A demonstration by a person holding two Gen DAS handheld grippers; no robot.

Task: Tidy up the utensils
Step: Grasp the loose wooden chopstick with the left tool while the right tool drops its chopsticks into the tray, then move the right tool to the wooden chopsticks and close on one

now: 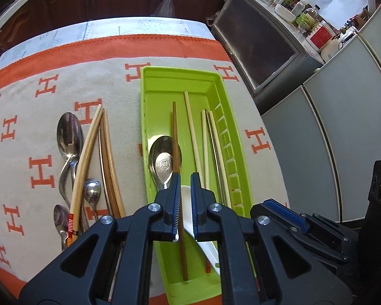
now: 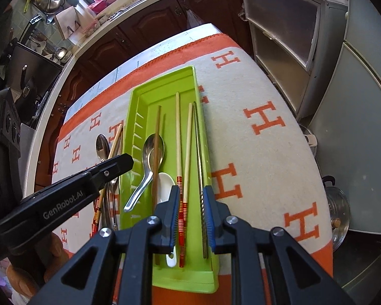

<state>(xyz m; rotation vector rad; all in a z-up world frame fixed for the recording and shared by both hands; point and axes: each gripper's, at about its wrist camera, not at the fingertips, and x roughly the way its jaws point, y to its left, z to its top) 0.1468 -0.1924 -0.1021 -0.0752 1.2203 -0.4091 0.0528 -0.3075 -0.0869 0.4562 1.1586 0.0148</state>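
Left gripper (image 1: 185,190) sits over the green tray (image 1: 149,101), jaws slightly apart around the dark brown chopstick (image 1: 174,137); it touches 1 pad, so held or just let go cannot be told. Right gripper (image 2: 191,203) hovers part open over the tray's right side, straddling the red-banded chopsticks (image 2: 182,216), gripping nothing. Step looks like tray loading. Likely next: fetch the spoons (image 1: 69,134) and chopsticks (image 1: 89,147) lying left of the tray on the counter (image 1: 264,117).

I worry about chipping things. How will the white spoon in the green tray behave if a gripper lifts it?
The white spoon looks glazed ceramic, so probably stiff, slippery and chip-prone. A brown chopstick and a metal spoon lie against it in the green tray, so lifting would likely drag or clink them.
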